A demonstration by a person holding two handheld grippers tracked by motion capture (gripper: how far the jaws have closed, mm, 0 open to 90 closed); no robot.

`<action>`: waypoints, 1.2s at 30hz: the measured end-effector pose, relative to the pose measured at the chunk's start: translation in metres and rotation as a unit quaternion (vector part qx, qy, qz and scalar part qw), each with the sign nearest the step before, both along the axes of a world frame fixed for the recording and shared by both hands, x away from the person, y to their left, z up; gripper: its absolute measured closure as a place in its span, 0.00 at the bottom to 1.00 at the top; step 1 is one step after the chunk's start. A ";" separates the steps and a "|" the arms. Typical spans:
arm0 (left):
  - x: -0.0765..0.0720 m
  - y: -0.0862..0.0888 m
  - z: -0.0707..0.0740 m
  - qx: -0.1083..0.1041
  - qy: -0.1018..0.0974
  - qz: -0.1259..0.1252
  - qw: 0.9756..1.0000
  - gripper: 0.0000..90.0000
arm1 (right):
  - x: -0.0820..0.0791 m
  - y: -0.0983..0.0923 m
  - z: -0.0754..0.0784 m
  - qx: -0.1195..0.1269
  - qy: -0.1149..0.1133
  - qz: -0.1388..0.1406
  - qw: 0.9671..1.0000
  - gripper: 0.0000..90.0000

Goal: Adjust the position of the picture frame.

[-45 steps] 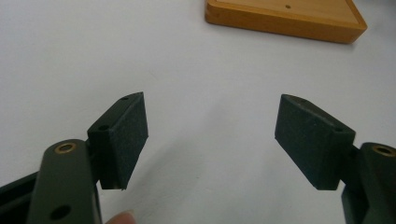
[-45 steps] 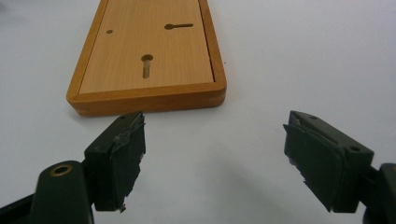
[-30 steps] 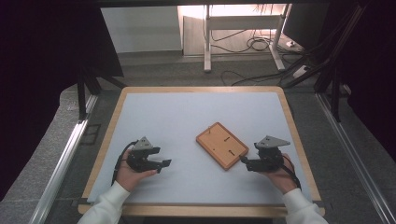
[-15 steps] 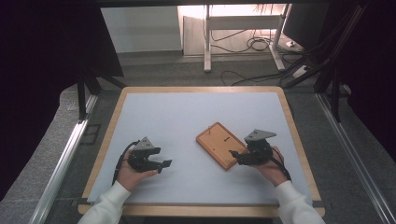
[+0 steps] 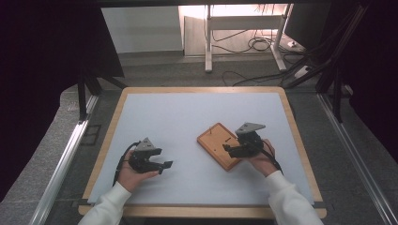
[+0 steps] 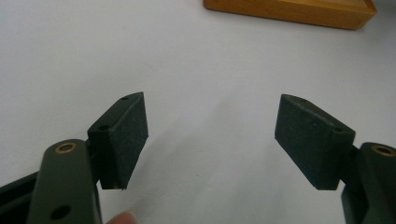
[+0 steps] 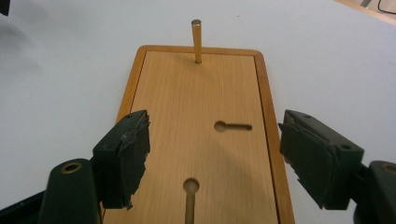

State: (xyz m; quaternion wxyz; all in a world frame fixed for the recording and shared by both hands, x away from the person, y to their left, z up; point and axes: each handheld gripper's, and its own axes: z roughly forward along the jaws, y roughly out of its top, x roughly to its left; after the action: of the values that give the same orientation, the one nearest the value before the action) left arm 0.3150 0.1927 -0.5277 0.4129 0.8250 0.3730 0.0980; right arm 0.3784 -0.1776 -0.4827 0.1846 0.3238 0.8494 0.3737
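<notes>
Reaching for the wooden board

The flat wooden board with a thin upright peg lies right of the bench middle. The right gripper hangs over its 4 o'clock end, jaws wide, closing a little, holding nothing. Next it should go lower. The left gripper waits, jaws wide.

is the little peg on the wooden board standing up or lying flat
Standing upright. In the right gripper view the peg rises straight from a hole near the far edge of the wooden board.

High view looks down; gripper views sit close (sharing the wooden board).
</notes>
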 end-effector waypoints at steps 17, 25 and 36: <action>0.000 0.000 0.000 0.002 0.000 -0.003 1.000 0.28 | 0.023 0.033 -0.004 -0.016 0.006 0.026 1.000 0.37; 0.000 0.000 0.000 0.004 0.002 -0.004 1.000 0.28 | 0.039 0.047 -0.009 -0.017 0.011 0.033 0.999 0.43; 0.000 -0.001 -0.001 0.004 0.003 -0.006 1.000 0.28 | 0.057 0.063 -0.018 -0.028 0.015 0.039 0.999 0.59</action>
State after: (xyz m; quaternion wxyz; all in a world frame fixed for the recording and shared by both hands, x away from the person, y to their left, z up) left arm 0.3149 0.1919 -0.5287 0.4087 0.8292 0.3693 0.0949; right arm 0.4357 -0.1151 -0.5007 0.1659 0.2911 0.8741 0.3516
